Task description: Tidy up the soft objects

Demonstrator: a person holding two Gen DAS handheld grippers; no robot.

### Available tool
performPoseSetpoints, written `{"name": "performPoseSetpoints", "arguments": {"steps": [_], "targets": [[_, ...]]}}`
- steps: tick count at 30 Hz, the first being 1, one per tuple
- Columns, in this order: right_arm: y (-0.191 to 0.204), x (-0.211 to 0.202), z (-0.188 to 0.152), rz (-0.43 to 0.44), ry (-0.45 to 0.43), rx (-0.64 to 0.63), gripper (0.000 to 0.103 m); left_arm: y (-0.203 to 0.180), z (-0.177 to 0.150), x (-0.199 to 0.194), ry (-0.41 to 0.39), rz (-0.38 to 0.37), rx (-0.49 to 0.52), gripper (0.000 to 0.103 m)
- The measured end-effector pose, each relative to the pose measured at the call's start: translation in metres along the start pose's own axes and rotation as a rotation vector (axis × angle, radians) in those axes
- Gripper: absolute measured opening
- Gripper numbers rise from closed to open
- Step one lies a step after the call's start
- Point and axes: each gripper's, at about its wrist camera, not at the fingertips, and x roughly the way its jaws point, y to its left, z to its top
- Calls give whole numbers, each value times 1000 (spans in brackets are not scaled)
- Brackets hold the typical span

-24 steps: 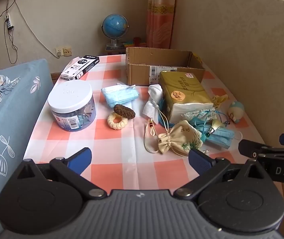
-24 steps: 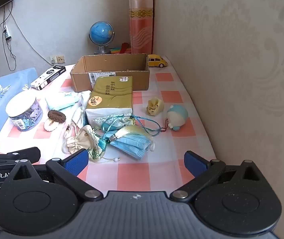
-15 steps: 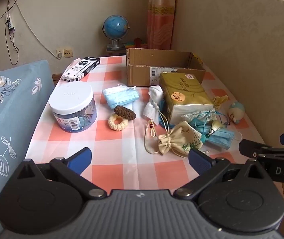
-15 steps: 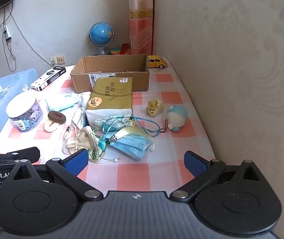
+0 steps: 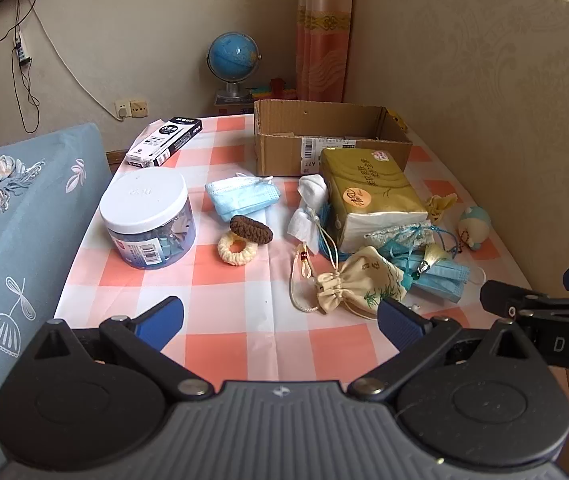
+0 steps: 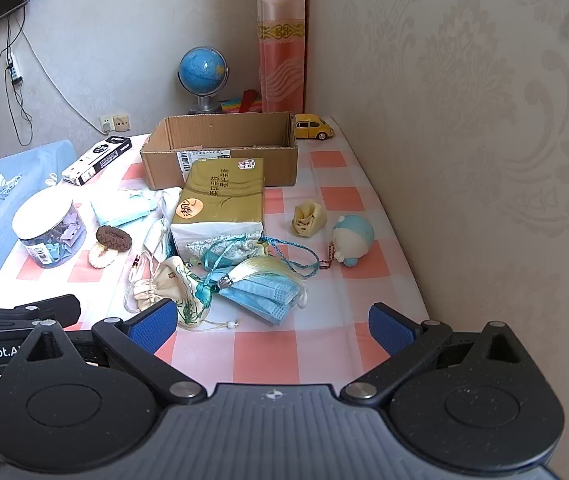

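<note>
Left gripper (image 5: pixel 280 316) and right gripper (image 6: pixel 272 320), jaws spread empty; drawstring pouch (image 5: pixel 358 284) at 1 o'clock on table (image 5: pixel 244 280).

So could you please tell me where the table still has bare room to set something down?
The near strip of cloth, between the grippers and the pouch, is free. So is the stretch between the jar and the pen box, and the far right edge past the plush. The middle, around the tissue pack and the masks, is crowded.
</note>
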Motion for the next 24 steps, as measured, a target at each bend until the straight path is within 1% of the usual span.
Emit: {"name": "performPoseSetpoints", "arguments": {"steps": [24], "targets": [[1, -3, 3, -1, -4, -2, 103, 2, 1, -4, -12, 8, 0, 102]]}}
